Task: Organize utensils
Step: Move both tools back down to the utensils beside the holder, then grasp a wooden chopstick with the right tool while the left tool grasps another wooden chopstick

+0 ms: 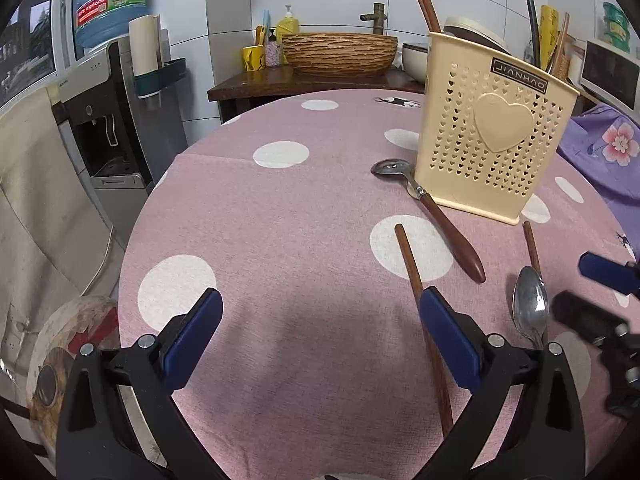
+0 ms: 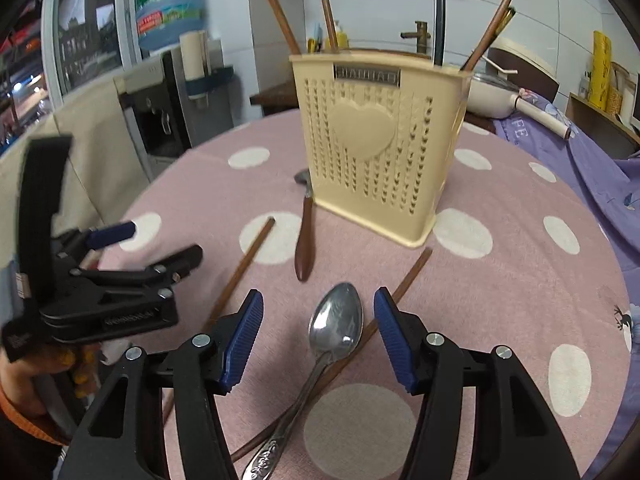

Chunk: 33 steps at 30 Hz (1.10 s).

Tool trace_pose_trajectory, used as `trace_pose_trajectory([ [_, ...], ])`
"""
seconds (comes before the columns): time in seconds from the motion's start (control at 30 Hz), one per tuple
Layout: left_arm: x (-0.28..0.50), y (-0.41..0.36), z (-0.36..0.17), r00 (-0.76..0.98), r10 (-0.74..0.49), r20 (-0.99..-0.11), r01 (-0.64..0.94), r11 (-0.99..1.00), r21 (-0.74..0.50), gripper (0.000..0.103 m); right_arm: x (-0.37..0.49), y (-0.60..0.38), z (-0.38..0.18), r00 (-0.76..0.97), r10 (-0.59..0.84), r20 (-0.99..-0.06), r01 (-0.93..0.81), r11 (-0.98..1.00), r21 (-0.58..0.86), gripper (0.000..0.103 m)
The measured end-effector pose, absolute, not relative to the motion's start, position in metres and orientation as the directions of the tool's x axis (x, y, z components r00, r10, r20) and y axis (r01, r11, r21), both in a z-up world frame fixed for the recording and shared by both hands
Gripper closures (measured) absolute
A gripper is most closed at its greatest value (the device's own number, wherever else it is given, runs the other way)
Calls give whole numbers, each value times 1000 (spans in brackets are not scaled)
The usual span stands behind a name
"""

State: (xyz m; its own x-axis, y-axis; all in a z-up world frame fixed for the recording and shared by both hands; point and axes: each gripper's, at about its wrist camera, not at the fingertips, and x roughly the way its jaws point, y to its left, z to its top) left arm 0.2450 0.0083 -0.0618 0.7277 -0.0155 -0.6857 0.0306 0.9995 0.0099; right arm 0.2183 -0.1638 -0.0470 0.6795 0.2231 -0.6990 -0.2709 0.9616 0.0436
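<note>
My right gripper [image 2: 319, 334] is open, low over the table. The bowl of a steel spoon [image 2: 337, 320] lies between its blue pads, with a gap on each side. The spoon rests across a brown chopstick [image 2: 404, 286]. A second chopstick [image 1: 414, 276] runs under the right finger of my open left gripper [image 1: 320, 320], which has nothing between its pads. A wooden-handled spoon [image 1: 444, 220] lies against the foot of the cream utensil holder [image 1: 492, 136], which stands upright with several chopsticks in it. The steel spoon [image 1: 530, 308] also shows beside the right gripper [image 1: 580, 292].
The round table has a pink cloth with white dots [image 1: 280, 208]. A water dispenser [image 1: 112, 120] stands beyond its left edge and a purple flowered cloth [image 2: 592, 168] lies to the right. A person's hand [image 2: 44, 364] holds the left gripper [image 2: 156, 244].
</note>
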Motion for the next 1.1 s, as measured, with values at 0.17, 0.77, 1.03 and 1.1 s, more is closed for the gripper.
trace_pose_trajectory([
  [0.17, 246, 10, -63, 726, -17, -688, 25, 1000, 2, 6, 223, -167, -55, 684, 171, -709, -218, 976, 25, 48],
  [0.77, 272, -34, -74, 651, -96, -753, 148, 989, 1, 41, 289, -211, -74, 572, 135, -809, 35, 981, 189, 87],
  [1.03, 294, -48, -81, 629, -83, -773, 145, 989, 12, 60, 293, -205, -75, 581, 87, -809, 45, 989, 139, 92],
  [1.1, 297, -52, -81, 631, -79, -772, 152, 988, 23, 66, 294, -205, -75, 582, 90, -808, 47, 989, 143, 92],
])
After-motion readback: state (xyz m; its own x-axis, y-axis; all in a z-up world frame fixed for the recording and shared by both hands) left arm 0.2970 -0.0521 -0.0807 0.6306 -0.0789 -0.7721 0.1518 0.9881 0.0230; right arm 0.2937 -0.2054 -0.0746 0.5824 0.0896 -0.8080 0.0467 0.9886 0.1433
